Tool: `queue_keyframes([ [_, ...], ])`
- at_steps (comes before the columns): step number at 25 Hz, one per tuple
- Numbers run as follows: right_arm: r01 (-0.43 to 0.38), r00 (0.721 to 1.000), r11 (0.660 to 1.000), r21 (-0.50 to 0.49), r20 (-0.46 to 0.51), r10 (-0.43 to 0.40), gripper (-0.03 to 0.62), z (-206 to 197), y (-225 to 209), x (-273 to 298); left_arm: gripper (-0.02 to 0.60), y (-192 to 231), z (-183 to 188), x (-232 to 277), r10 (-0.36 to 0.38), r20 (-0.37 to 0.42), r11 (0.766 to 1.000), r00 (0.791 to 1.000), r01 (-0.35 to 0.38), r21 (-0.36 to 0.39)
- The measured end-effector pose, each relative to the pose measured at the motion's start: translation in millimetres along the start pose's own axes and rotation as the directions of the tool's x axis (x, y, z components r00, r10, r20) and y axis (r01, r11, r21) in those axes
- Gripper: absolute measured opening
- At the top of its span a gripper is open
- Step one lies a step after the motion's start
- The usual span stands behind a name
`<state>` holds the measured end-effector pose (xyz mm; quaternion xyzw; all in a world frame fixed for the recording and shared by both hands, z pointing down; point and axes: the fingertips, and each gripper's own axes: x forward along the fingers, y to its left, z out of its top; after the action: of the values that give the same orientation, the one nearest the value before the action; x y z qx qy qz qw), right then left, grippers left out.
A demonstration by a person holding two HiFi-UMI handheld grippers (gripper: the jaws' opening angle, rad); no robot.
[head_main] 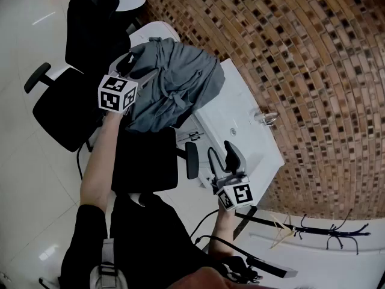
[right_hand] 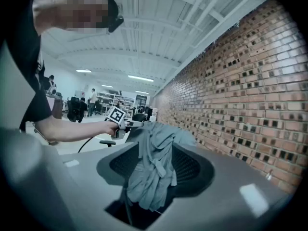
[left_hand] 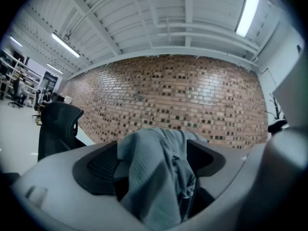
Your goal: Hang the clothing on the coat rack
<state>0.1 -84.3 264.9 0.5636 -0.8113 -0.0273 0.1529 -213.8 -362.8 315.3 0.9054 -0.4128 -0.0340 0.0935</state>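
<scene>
Left gripper (head_main: 131,64) is clamped on the left edge of the grey garment (head_main: 174,83), which hangs over the white table (head_main: 240,119). Right gripper (head_main: 224,154), near right, is open and empty.

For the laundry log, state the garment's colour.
Plain grey garment, clearest in the head view.

The garment (head_main: 174,89) is soft matt cloth, the wall (head_main: 301,53) rough brick.

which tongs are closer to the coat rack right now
Right. The right tongs sit up and left of the coat rack in the head view. The left tongs are much farther off at upper left, holding the grey garment.
</scene>
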Motion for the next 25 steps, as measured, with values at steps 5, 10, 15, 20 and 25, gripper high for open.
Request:
queue_keyframes([
  [5,0.002,0.998,1.000,-0.003,-0.058,-0.002,0.212,-9.6,-48.2,95.1,0.152,12.0,-31.9,26.6,-0.003,-0.202,1.000,0.979,0.002,-0.007],
  [10,-0.024,0.991,1.000,-0.014,-0.132,0.022,0.318,-6.7,-103.3,198.7,0.035,2.8,0.5,-28.9,-0.004,-0.042,0.999,0.999,0.002,-0.041],
  [15,-0.109,0.956,0.993,0.050,-0.270,0.119,0.346,-14.3,-141.2,280.3,0.035,-55.6,23.4,-83.4,-0.155,0.108,0.987,0.982,0.157,-0.014],
  [20,-0.179,0.948,0.978,-0.103,-0.283,0.144,0.044,-6.4,-127.5,266.0,0.035,-72.9,-21.5,-114.2,-0.186,0.057,0.979,0.981,0.190,-0.069],
  [25,-0.117,0.985,0.992,-0.050,-0.137,0.109,0.037,-24.0,-96.0,212.8,0.038,-49.7,-105.6,-128.4,-0.114,-0.173,0.984,0.978,0.087,-0.153],
])
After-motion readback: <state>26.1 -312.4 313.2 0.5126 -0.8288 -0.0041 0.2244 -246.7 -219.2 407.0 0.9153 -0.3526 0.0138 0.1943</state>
